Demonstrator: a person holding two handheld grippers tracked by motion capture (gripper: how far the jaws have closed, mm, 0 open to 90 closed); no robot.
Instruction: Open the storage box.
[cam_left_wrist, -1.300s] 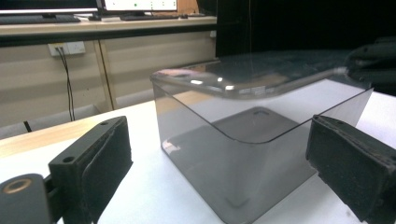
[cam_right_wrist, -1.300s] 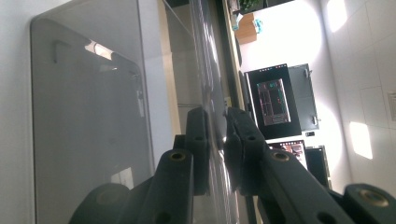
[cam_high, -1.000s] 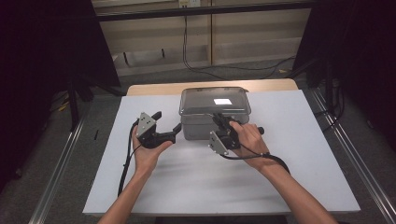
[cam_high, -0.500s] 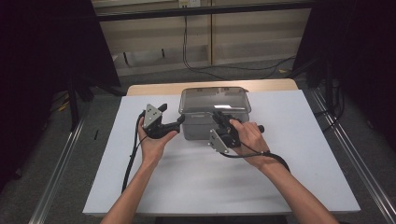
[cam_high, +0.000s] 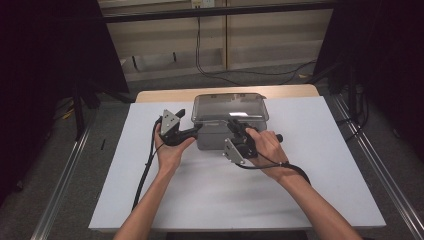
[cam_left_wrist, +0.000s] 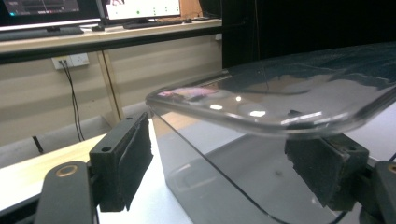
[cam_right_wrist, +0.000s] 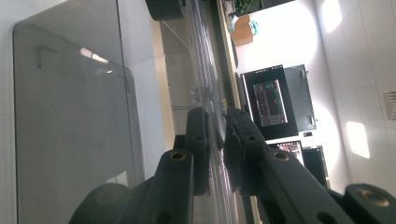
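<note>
While the clear lid (cam_high: 229, 106) sits on the grey box (cam_high: 220, 134), at most slightly raised at its near edge, the work of taking it off looks only begun. The right claw (cam_high: 236, 125) has its jaws pressed nearly together on the lid's near rim, which the right gripper view shows running edge-on between the two black pads (cam_right_wrist: 199, 149). The left claw (cam_high: 196, 128) is wide open at the box's left front corner, one pad on either side of that corner under the lid's overhang (I cannot tell whether either pad touches the wall). So the grip on the lid seems made and the steadying of the box about to be; lifting the lid clear and setting it down are left.

Box and lid stand at the far middle of the white counter (cam_high: 310, 165), just beyond both hands. The lid lies flat, face up, its long axis running left to right across the counter, with its short sides toward the counter's left and right edges.
</note>
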